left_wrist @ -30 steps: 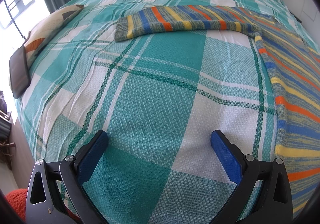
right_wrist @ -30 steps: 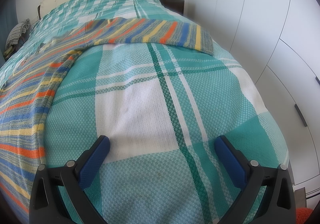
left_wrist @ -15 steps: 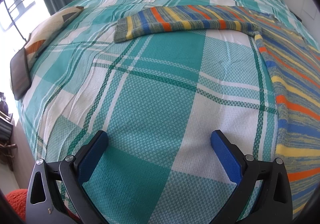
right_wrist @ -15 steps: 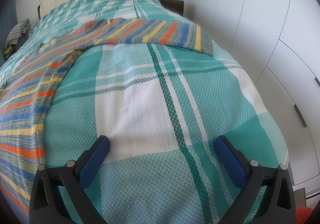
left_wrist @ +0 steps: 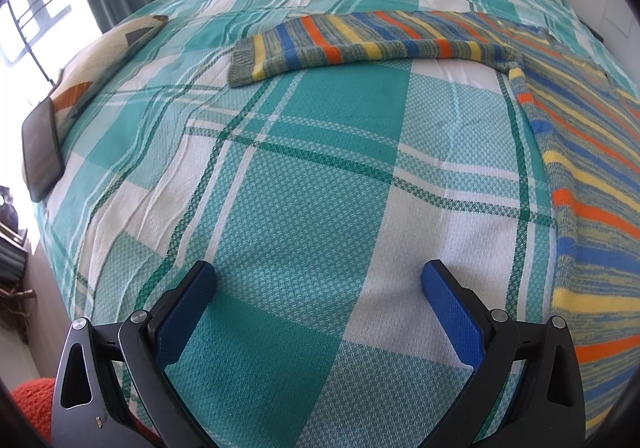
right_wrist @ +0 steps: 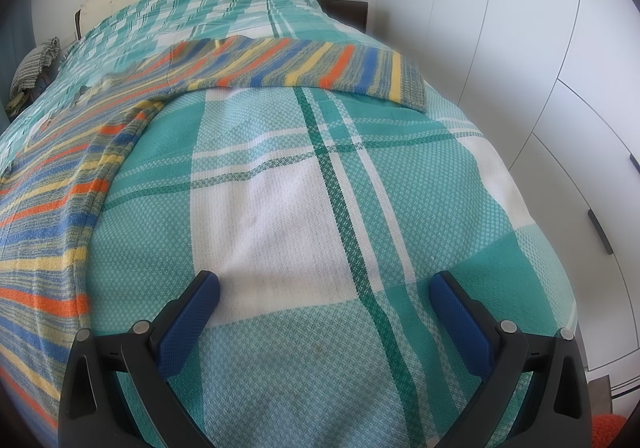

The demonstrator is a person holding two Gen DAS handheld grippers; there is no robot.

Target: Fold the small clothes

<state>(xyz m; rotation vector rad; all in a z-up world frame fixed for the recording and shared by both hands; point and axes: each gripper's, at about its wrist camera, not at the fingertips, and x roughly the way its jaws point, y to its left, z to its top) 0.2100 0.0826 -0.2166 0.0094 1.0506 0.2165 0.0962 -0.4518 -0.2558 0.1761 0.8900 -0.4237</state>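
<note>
Left gripper: the left gripper [left_wrist: 318,282] hangs low over the teal, white and green checked woven bedspread [left_wrist: 288,215], blue-padded jaws spread wide, nothing between them.
Left sleeve: the striped knit sweater's left sleeve [left_wrist: 360,45], in blue, orange, yellow and grey bands, lies flat and far ahead of these jaws, its long axis running left to right, its grey ribbed cuff [left_wrist: 240,65] at the far left end.
Sweater body: the striped knit sweater [left_wrist: 592,167] lies spread flat on the bed, to the right of the left gripper and to the left of the right one, so between the two.
Right sleeve: the right sleeve [right_wrist: 320,63] stretches across the far side ahead of the right gripper, cuff [right_wrist: 412,85] at the far right.
Right gripper: the right gripper [right_wrist: 324,288] is likewise gaping wide and empty over bare bedspread.
Nearer tool: by my judgement each gripper sits about equally far from its own sleeve; a fold inward would call for reaching forward to a cuff.
</note>
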